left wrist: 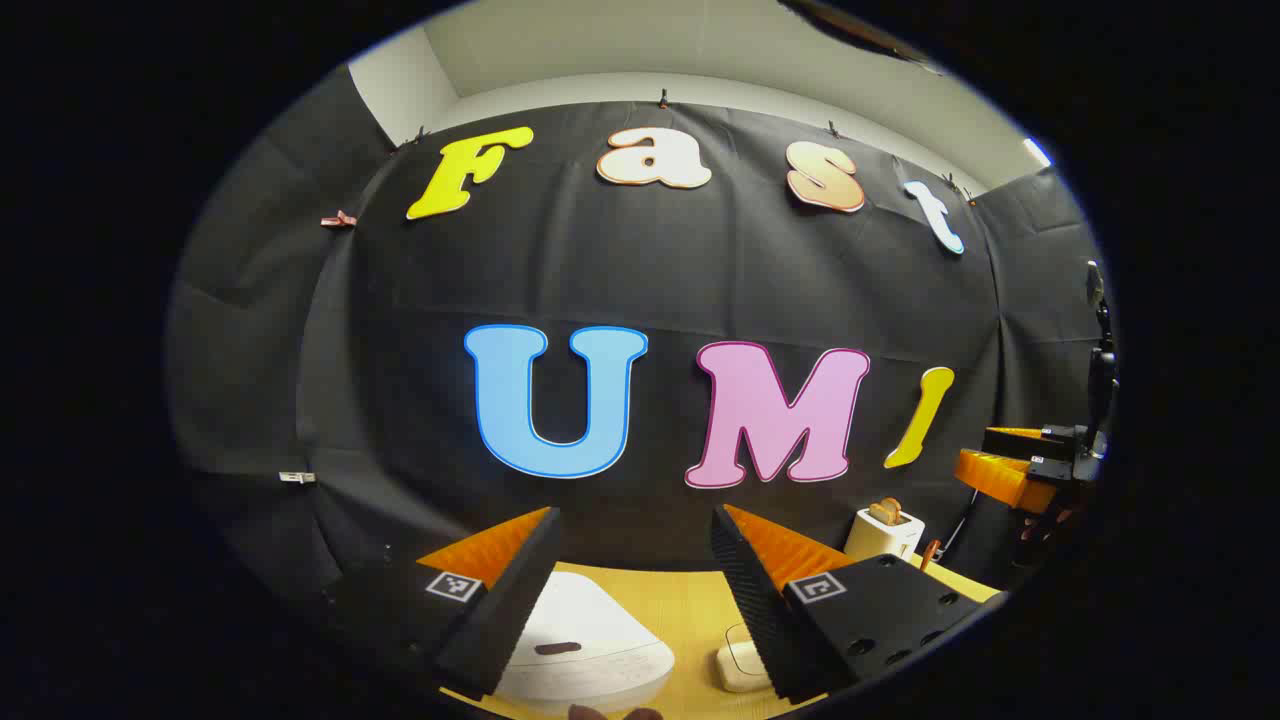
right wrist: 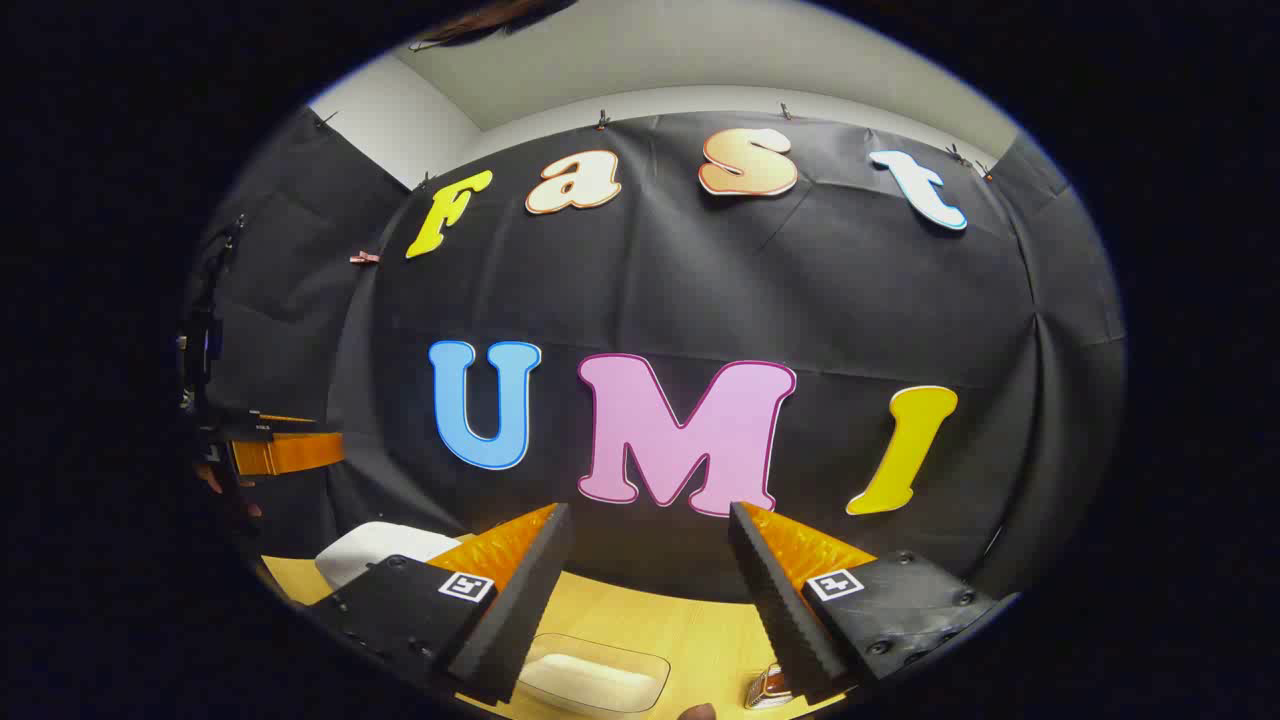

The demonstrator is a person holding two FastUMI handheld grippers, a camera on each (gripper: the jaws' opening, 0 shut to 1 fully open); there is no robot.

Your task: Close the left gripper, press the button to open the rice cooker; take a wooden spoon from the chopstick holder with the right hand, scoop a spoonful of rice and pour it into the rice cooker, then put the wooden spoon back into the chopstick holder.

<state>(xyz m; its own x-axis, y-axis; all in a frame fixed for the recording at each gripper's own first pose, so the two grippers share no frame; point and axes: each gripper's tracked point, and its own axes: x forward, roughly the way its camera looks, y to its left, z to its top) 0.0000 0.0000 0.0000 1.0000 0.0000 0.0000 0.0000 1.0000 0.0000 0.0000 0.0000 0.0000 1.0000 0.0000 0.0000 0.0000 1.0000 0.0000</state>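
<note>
Nearest to us in the left gripper view, the left gripper [left wrist: 632,600] hangs with its fingers spread wide, nothing between them. Below the gap lies the wooden table [left wrist: 690,615], and on it the white rice cooker [left wrist: 585,645], lid down, with a dark oval button on top; it sits just under the left finger. Beside the right finger we see a small white lidded box [left wrist: 738,662]. Farther off to the right a white toaster [left wrist: 884,533] stands against the cloth wall with bread in its slot.

In the right gripper view, the right gripper [right wrist: 645,600] is likewise spread apart and empty above the table. Between its fingers we see a clear tray of rice [right wrist: 595,680]. The cooker shows at far left. A small shiny item by the right finger is too cropped for us to name.
</note>
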